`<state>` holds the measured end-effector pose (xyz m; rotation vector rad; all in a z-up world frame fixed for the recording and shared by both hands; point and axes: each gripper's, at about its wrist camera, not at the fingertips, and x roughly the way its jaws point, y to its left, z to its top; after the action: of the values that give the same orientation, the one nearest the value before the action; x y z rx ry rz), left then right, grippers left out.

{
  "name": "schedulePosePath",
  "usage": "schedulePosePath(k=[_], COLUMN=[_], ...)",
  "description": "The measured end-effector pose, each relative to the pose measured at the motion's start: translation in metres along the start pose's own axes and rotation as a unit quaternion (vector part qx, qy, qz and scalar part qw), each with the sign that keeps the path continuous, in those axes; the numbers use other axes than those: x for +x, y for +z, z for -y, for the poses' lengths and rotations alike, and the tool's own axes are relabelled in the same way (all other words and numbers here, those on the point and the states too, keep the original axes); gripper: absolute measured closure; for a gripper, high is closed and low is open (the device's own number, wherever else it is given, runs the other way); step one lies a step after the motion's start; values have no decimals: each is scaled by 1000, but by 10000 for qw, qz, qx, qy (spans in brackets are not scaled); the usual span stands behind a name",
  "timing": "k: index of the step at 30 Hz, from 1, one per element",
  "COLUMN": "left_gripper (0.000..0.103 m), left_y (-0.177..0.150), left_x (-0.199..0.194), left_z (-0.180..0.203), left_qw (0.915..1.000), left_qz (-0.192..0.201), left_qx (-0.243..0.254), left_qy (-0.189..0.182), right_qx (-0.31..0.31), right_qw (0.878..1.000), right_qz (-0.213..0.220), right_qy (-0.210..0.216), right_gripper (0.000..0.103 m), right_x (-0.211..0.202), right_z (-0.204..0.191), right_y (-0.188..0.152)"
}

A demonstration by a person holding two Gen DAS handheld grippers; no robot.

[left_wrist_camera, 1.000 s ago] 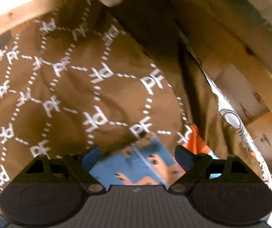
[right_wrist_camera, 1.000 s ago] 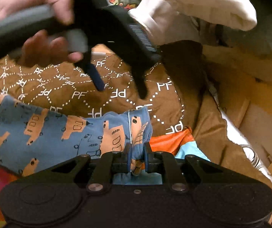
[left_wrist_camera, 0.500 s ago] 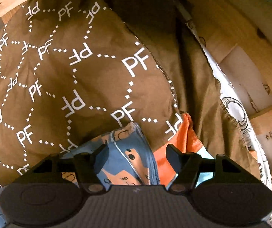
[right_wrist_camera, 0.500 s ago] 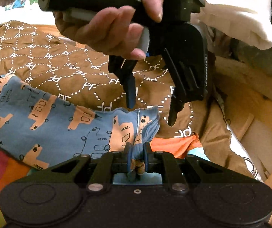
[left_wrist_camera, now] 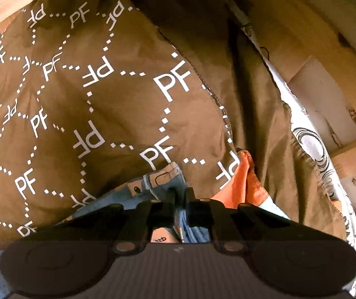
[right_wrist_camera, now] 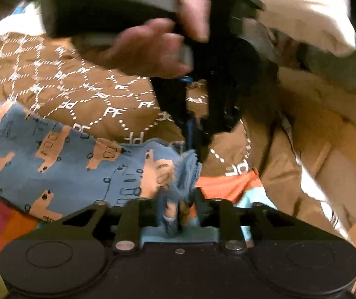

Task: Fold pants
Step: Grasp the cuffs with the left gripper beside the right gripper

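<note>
The blue pants (right_wrist_camera: 66, 164), printed with orange trucks, lie spread to the left on a brown quilt. One corner of them is bunched up, and both grippers meet there. My left gripper (left_wrist_camera: 180, 194) points steeply down and its jaws are closing, pinching that blue corner (left_wrist_camera: 163, 177). In the right wrist view the left gripper (right_wrist_camera: 195, 144) comes down from above in a person's hand (right_wrist_camera: 153, 49). My right gripper (right_wrist_camera: 180, 199) sits just below it and its jaws are opening. The bunched cloth still stands between them, and the pads look clear of it.
A brown quilt (left_wrist_camera: 103, 99) with white "PF" lettering lies under the pants. An orange cloth (left_wrist_camera: 242, 182) pokes out beside the corner. A white patterned sheet (left_wrist_camera: 310, 144) and a wooden frame (left_wrist_camera: 352, 154) run along the right. A white sleeve (right_wrist_camera: 302, 25) hangs above.
My left gripper came down over the pants' corner and went from wide open to pinched on it. My right gripper's jaws, shut on that corner before, have parted.
</note>
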<state>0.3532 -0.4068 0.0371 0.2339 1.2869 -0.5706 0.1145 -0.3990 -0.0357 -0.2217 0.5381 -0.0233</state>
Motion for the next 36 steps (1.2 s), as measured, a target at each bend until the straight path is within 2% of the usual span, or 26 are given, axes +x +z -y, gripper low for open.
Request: schedulePosePath(k=[1, 5, 8, 9, 10, 11, 14, 17, 18, 22, 24, 26, 27, 28, 29, 31, 36], left_gripper=[95, 95, 95, 95, 95, 95, 88, 81, 75, 57, 55, 55, 59, 75, 83, 90, 93], left_y=[0, 0, -1, -1, -1, -1, -1, 1, 2, 1, 0, -2, -3, -5, -6, -8, -24], left_x=[0, 1, -1, -1, -1, -2, -4, -9, -10, -15, -15, -15, -14, -13, -12, -14, -36], left_z=[-1, -4, -8, -9, -11, -13, -20, -19, -18, -15, -11, -9, -9, -9, -9, -15, -33], left_qw=[10000, 9999, 9998, 9997, 9996, 9994, 9984, 9984, 9984, 9988, 9992, 9996, 9997, 9998, 9998, 9998, 9995], left_qz=[3, 22, 18, 15, 5, 1, -55, -79, -83, -173, -182, -228, -222, -197, -175, -147, 151], left_qx=[-8, -40, -52, -66, -75, -83, -238, -225, -214, -177, -103, -74, -70, -48, -28, -113, -125], left_qy=[-23, -112, -191, -232, -288, -327, -501, -520, -514, -419, -326, -162, -75, 16, 89, 40, -253], right_qx=[204, 1282, 1635, 1679, 1685, 1664, 1580, 950, 705, -99, -319, -457, -509, -559, -612, -733, -890], right_qw=[9998, 9911, 9835, 9819, 9818, 9829, 9850, 9941, 9961, 9985, 9981, 9978, 9976, 9973, 9970, 9961, 9941], right_qz=[-20, -101, -166, -195, -187, -142, 46, 300, 367, 427, 430, 423, 423, 429, 441, 460, 603], right_qy=[7, 353, 762, 856, 851, 779, 697, 423, 376, 326, 289, 240, 222, 203, 194, 170, 122], right_gripper=[57, 57, 57, 61, 73, 86, 91, 91, 91, 91, 91, 91, 91, 91, 91, 92, 92], right_x=[0, 0, 5, 8, 9, 9, 4, -4, -5, -6, -5, -5, -5, -4, -4, -6, -15], right_z=[7, 38, 45, 44, 43, 42, 40, 25, 18, -6, -12, -15, -17, -18, -20, -23, -32], right_y=[-1, -4, -5, -5, -5, -4, -2, 1, 2, 2, 2, 1, 1, 1, 1, 0, 1])
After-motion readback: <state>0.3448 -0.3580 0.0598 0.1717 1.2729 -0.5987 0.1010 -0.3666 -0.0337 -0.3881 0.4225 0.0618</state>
